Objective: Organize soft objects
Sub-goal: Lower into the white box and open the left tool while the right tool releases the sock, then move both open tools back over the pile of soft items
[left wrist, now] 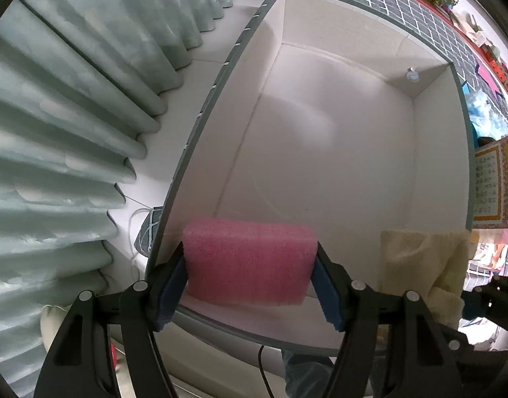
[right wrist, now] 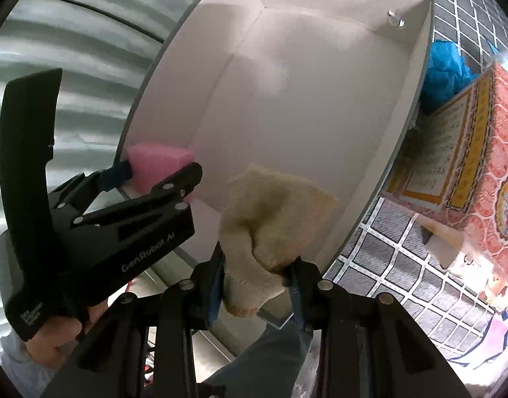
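The left gripper [left wrist: 250, 278] is clenched on a pink sponge [left wrist: 249, 262], its blue pads [left wrist: 174, 282] pressing the two short ends so that the sponge's long axis runs from nine to three o'clock across the jaws. The sponge hangs just over the near rim of a white box [left wrist: 320, 139], whose open floor stretches away toward twelve o'clock. The right gripper [right wrist: 257, 275] is closed on a cream fuzzy cloth [right wrist: 273, 219], bunched and bulging up out of the jaws; it too sits at the box's near edge, at about three o'clock from the sponge. In the right wrist view the left gripper [right wrist: 161, 172] and sponge [right wrist: 157, 162] lie at ten o'clock, slightly further forward. Both pieces seem ready for dropping, and the sponge looks the nearer to the box floor. The box holds only a small clear bottle [left wrist: 412, 74] in its far corner, at one o'clock.
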Motion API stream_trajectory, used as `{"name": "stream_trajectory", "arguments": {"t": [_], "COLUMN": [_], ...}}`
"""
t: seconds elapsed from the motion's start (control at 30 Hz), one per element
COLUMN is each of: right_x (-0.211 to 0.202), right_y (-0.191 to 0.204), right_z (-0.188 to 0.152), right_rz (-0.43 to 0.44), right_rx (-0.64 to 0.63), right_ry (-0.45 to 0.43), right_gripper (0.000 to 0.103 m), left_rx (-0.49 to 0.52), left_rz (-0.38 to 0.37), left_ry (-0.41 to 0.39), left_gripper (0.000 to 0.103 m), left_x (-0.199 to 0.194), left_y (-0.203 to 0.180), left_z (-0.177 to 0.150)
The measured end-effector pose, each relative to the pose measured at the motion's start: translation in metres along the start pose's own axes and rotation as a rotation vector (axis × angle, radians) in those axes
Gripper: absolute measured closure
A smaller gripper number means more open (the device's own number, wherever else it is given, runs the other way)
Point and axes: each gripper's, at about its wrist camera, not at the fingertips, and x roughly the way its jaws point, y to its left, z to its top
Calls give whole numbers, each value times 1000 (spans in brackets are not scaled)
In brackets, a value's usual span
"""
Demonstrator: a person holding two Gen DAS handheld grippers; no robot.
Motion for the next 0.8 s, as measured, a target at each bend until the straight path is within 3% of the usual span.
{"name": "stream_trajectory", "arguments": {"t": [0.37,0.5,0.67,0.73,0.8], "right_x": [-25,-34,-43,-49,-55], "right_y": [-4,-4,-8,-10,-13], "right_z": [16,18,12,13,10], "right_rz": [-32,-41,-76,-94,-73], "right_rx": [-30,-43,-51,-56,-52], "right_ry": [-49,-62,-108,-128,-144], "right_gripper": [68,65,34,20,18], "left_rx": [34,19,-42,-65,-101], "left_rz": [-21,-34,-82,-82,-92], "left_ry": [-30,-26,-34,-44,-45], "left_gripper": [29,23,17,9,4], "left_x": [-10,-13,-21,-24,-26], "left_y": [-1,4,17,22,29], "left_z": [-4,-4,-3,-4,-5]}}
